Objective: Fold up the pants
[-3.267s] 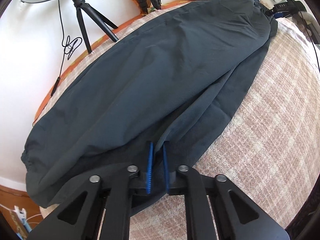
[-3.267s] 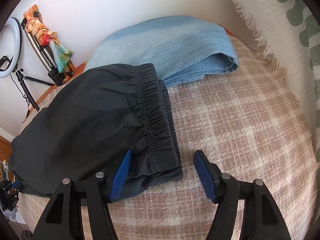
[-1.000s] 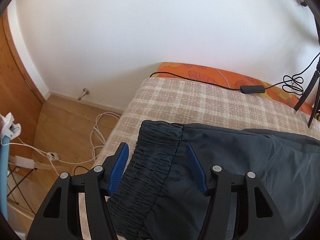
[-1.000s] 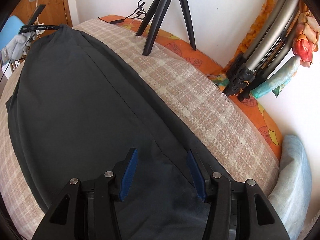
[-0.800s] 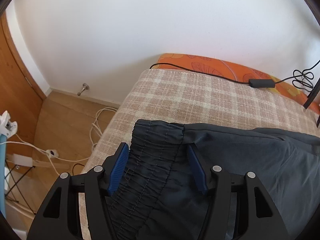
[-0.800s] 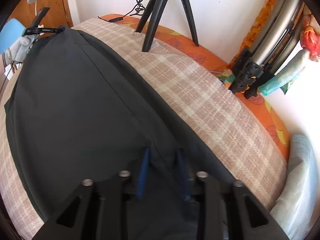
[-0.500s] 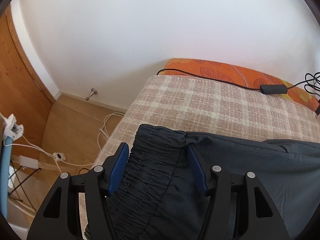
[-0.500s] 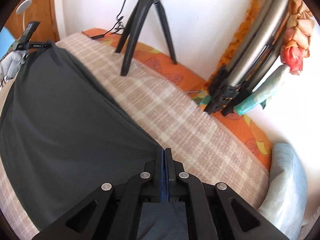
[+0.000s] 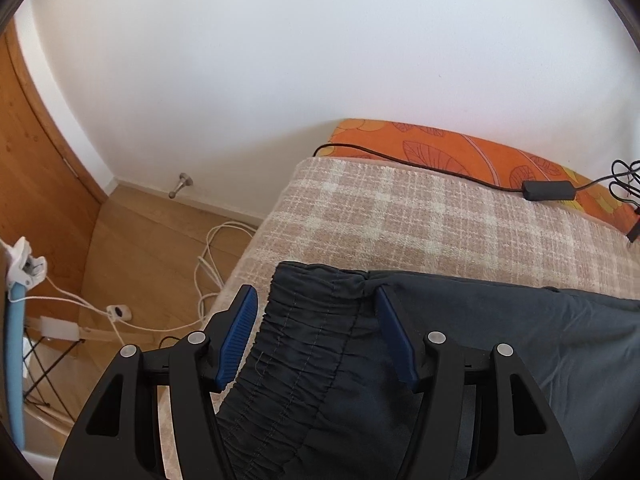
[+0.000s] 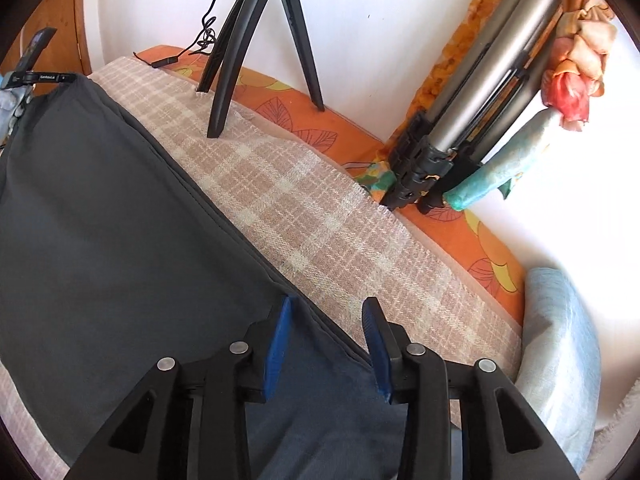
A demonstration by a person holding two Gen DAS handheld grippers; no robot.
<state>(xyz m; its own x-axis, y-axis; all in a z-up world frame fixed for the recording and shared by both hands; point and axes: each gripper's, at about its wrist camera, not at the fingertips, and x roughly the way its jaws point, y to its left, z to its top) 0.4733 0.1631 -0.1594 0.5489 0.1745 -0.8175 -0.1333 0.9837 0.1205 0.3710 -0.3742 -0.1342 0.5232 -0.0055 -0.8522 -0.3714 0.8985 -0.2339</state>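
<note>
From the left wrist view, the dark grey pants [image 9: 460, 344] lie on a bed covered by a beige checked blanket [image 9: 420, 220], near the blanket's end above the wooden floor [image 9: 152, 256]. The gathered elastic band [image 9: 308, 320] faces that bed end, and the cloth runs away to the right of the picture, so the garment's length follows the bed. The left gripper [image 9: 316, 332] straddles the band with its blue pads [image 9: 236, 336] set apart on either side; the jaws are opening, the band sits between them, and the left pad clearly stands off the cloth, so nothing is clamped. A black cable with an inline box [image 9: 546, 191] crosses the orange sheet [image 9: 440, 148] by the wall.

From the right wrist view, the same pants [image 10: 120, 248] stretch as a long dark shape from the lower middle up to the far left corner of the bed, parallel to the wall, with one long edge running diagonally across the checked blanket [image 10: 320, 216]. The right gripper [image 10: 326, 336] sits over that edge at the near end; its jaws are opening, with the edge of the cloth between the pads but not pinched. A black tripod [image 10: 256, 40] stands on the bed by the wall, folded grey stands [image 10: 472, 120] lean in the corner, and folded light blue fabric [image 10: 560, 352] lies just beside the right gripper's end of the pants.
</note>
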